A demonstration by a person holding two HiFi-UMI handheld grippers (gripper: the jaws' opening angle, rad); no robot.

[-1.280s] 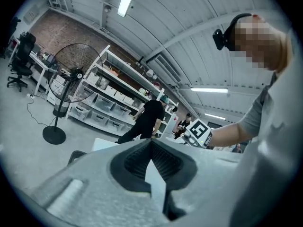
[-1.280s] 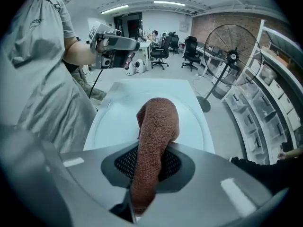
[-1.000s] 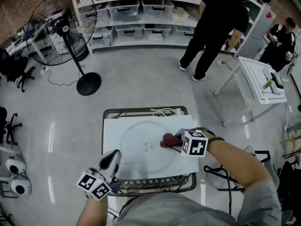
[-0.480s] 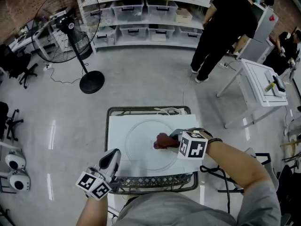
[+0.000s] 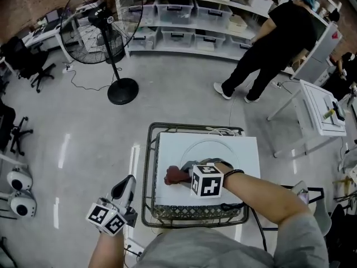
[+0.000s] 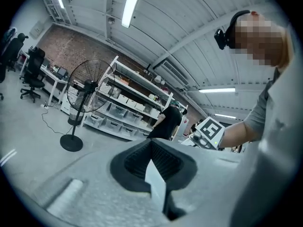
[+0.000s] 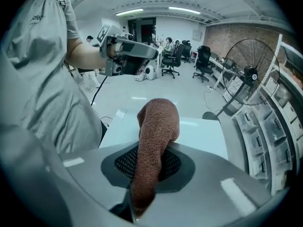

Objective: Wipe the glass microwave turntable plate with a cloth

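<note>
Clamping cloth (image 7: 154, 141) in right gripper (image 5: 186, 177), tip at the glass plate (image 5: 220, 152) rim; plate lying behind the tip, rightward; left gripper (image 5: 128, 182) closed, empty, farther off.

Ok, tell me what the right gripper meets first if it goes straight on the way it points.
Its cloth sits in front, on the white board. Beyond a short stretch of board, it would probably meet the cart rim. The left gripper seems off that line, though depth is unclear.
</note>
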